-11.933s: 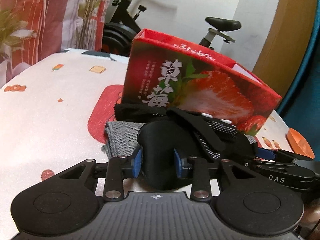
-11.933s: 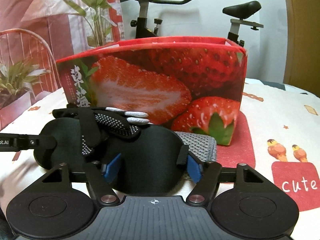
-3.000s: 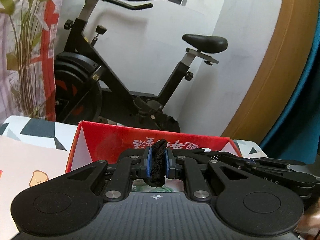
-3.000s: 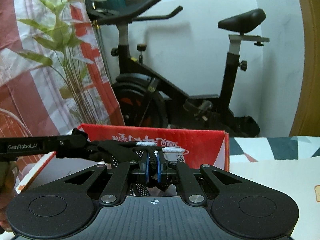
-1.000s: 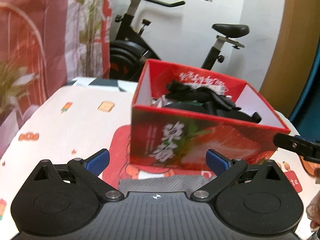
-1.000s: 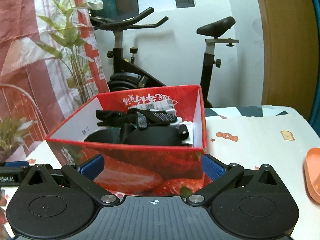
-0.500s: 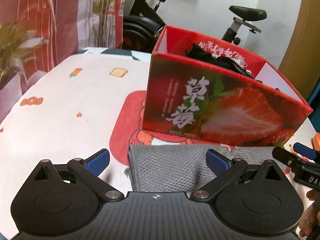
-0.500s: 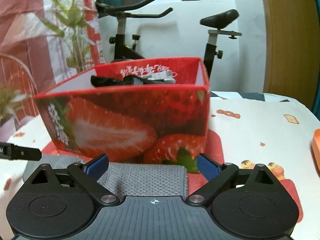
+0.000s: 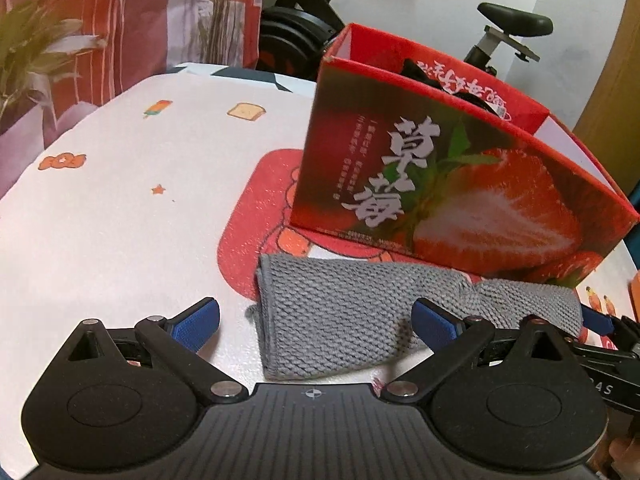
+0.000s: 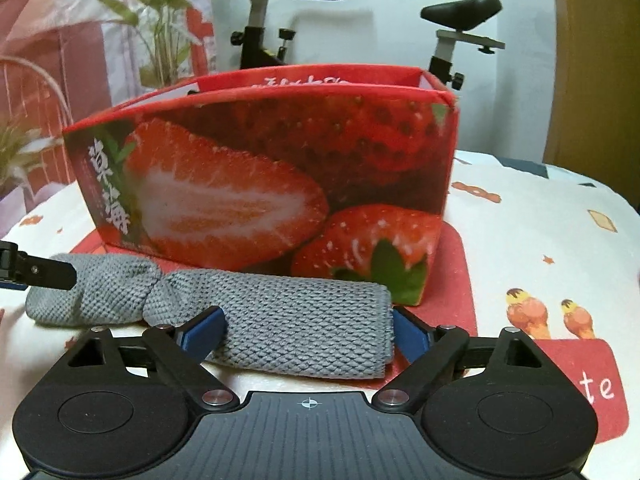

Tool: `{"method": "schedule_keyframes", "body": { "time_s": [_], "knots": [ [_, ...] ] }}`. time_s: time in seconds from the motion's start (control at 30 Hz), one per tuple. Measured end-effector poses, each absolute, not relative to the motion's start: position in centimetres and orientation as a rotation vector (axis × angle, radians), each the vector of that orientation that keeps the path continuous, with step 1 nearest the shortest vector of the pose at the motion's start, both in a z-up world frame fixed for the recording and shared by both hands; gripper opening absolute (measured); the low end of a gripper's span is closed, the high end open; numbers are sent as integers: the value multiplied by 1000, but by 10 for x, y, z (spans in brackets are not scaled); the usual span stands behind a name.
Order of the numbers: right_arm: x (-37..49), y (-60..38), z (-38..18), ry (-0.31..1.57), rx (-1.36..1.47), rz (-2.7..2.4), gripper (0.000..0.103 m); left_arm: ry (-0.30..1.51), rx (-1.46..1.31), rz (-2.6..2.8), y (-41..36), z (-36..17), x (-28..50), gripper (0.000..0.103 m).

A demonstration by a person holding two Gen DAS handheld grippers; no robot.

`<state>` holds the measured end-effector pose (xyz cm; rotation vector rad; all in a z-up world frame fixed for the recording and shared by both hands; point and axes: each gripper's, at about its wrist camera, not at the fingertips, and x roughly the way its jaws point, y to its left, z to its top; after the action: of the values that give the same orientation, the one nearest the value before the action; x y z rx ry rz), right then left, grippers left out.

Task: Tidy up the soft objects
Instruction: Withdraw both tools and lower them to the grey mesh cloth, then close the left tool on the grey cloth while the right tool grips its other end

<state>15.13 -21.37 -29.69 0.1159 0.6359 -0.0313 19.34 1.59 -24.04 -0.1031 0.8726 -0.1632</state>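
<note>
A grey knitted cloth (image 9: 340, 320) lies folded on the table in front of a red strawberry-print box (image 9: 460, 184). My left gripper (image 9: 316, 324) is open, low over the table, with the cloth's left end between its blue pads. My right gripper (image 10: 307, 334) has the right end of the cloth (image 10: 280, 320) between its pads; its jaws are closing and the cloth there looks unsqueezed. The box (image 10: 280, 172) stands just behind. A black soft item (image 9: 416, 70) shows over the box rim. In the right wrist view, the left gripper's finger (image 10: 40, 272) lies at the cloth's left end.
A white printed tablecloth (image 9: 140, 200) covers the table, with a red mat (image 9: 256, 208) under the box. An orange object (image 9: 634, 300) sits at the right edge. Behind the table stand an exercise bike (image 10: 280, 32) and a leafy plant (image 10: 160, 8).
Both grippers have dropped from above the box to table level. The grey cloth now lies between each pair of fingers. The right jaws have narrowed slightly.
</note>
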Motion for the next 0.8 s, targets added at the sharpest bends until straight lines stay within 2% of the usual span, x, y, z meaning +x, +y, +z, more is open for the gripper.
{"method": "schedule_keyframes", "body": {
  "time_s": [0.7,0.8],
  "knots": [
    [161,-212,-302,668,119,-20,87,871,-141,-179,13,-258,194,100],
    [161,-212,-302,668,121,-19,87,861,-134,-171,13,-259,194,94]
  ]
}}
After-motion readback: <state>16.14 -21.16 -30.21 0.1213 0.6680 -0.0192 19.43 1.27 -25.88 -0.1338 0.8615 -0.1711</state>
